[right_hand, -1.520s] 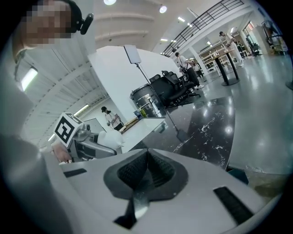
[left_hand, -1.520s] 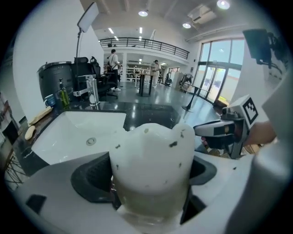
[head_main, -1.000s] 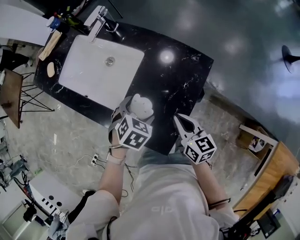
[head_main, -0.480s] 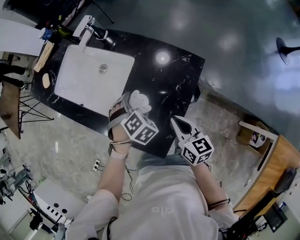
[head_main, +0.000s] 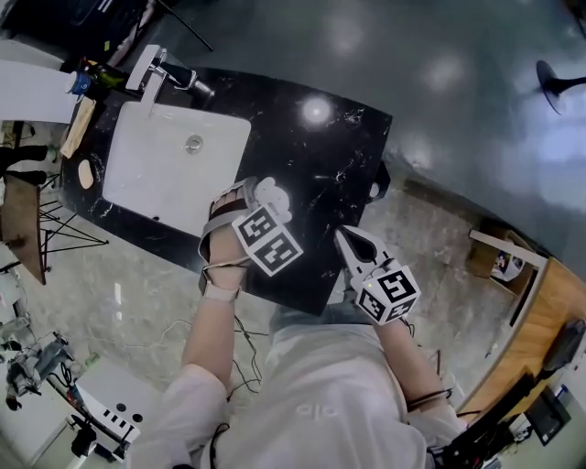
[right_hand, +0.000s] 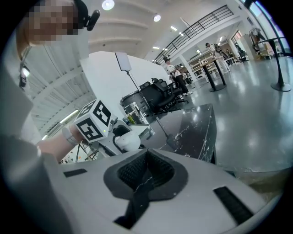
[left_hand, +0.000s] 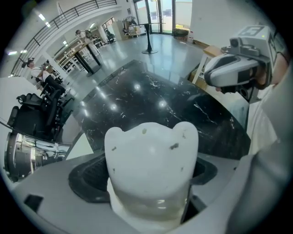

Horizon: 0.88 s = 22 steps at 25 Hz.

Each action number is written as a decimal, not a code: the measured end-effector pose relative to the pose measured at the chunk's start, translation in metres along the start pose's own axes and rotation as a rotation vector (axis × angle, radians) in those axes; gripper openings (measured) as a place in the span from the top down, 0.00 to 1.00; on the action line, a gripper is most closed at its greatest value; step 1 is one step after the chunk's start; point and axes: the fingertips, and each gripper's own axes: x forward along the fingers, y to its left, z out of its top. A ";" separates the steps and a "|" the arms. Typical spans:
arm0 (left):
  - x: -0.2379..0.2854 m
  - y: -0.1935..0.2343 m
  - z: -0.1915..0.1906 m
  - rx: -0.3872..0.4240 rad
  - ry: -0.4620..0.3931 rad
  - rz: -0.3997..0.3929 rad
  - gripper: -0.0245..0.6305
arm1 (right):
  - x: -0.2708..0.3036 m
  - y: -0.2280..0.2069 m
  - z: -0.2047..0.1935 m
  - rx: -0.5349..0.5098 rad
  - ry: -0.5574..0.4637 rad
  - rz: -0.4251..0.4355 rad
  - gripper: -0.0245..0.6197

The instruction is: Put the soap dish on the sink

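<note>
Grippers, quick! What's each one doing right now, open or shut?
Left gripper: closed on the white soap dish.
Right gripper: closed, holding nothing.

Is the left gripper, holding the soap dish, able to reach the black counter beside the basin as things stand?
Probably yes. The left gripper holds the soap dish just above the black counter, close beside the white basin, and nothing visible stands between them.

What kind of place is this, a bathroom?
Probably not a bathroom, more likely a big open hall. A black marble counter with a white rectangular sink stands alone on a shiny grey floor, below a railed balcony.
</note>
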 end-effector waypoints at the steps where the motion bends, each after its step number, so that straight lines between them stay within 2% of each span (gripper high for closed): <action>1: 0.001 0.000 0.001 0.008 0.004 -0.017 0.26 | 0.001 -0.001 0.000 0.002 0.000 0.000 0.93; 5: 0.005 0.000 0.004 0.033 0.013 -0.087 0.24 | 0.004 -0.004 0.001 0.016 0.001 0.000 0.93; 9: 0.011 0.001 0.005 0.021 0.015 -0.181 0.19 | 0.008 -0.003 -0.004 0.031 0.005 0.004 0.93; 12: 0.014 0.004 0.005 0.037 0.026 -0.212 0.16 | 0.009 -0.001 -0.005 0.037 0.004 0.005 0.93; 17: 0.014 0.005 0.007 0.046 0.021 -0.207 0.15 | 0.009 -0.004 -0.005 0.046 -0.003 -0.005 0.93; 22: 0.009 0.008 0.007 0.066 0.006 -0.144 0.15 | 0.009 -0.001 -0.001 0.041 -0.011 -0.002 0.93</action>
